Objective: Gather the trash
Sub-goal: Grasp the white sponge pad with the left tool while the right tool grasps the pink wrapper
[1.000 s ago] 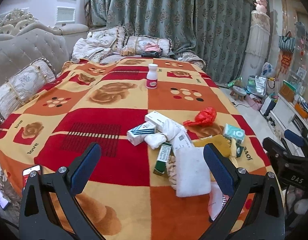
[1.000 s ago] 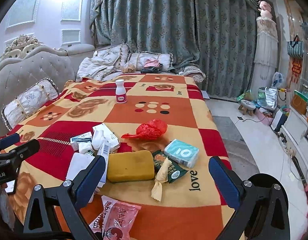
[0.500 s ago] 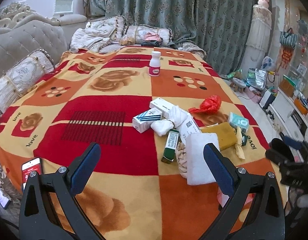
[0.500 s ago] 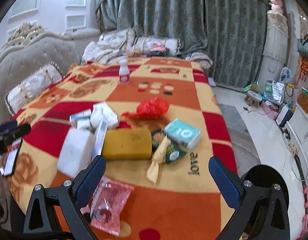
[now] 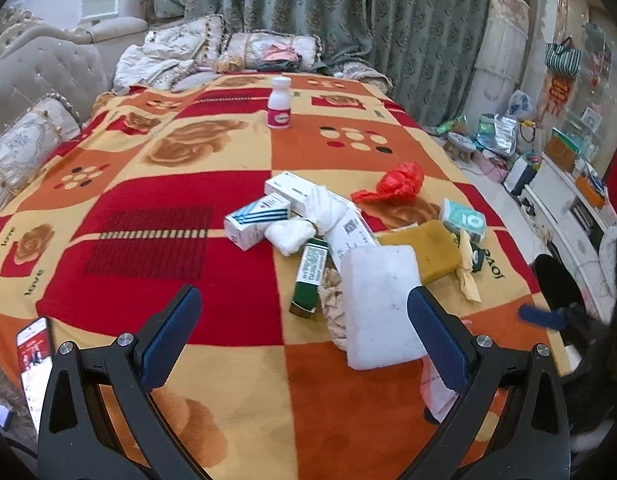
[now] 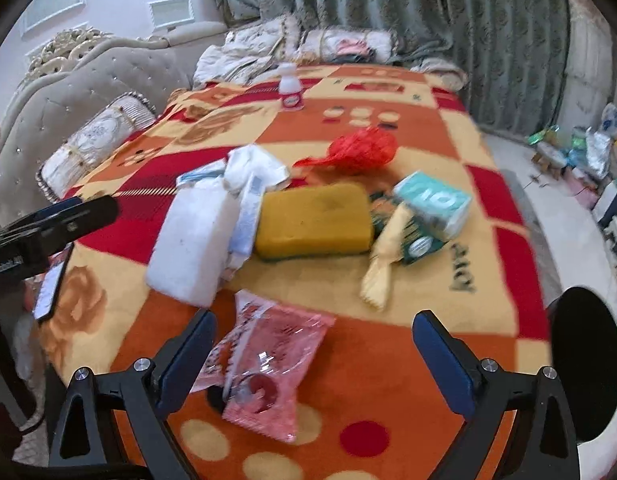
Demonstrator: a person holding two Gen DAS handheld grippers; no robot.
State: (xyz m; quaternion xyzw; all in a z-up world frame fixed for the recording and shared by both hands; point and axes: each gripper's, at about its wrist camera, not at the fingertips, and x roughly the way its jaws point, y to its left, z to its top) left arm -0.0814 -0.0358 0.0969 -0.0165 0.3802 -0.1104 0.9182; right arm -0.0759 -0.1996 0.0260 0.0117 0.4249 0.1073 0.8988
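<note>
Your left gripper [image 5: 304, 344] hung wide open over the blanket [image 5: 120, 216] with nothing between its blue pads; your right gripper [image 6: 314, 360] was spread just as wide and also held nothing.

Taking the yellow sponge [image 6: 312, 220] as the landmark, the trash lay gathered around it. The white foam block [image 6: 190, 242] sat just to its left, with a folded white paper strip [image 6: 248, 212] wedged between the two. Behind the sponge lay the crumpled red plastic bag [image 6: 358, 148], apart from it. To the sponge's right a teal tissue pack [image 6: 432, 202] rested on a dark green wrapper [image 6: 418, 240], and a pale yellow wrapper [image 6: 382, 256] trailed forward from there. In front of the sponge, between your right fingers, lay a pink plastic packet [image 6: 268, 364], not touched by either pad.

From your left camera, a blue-striped white box [image 5: 256, 220], a wad of white tissue [image 5: 288, 234] and a green box [image 5: 310, 276] lay beyond the foam block on the sponge's far-left side. A white bottle [image 5: 279, 104] stood upright well behind it all.
</note>
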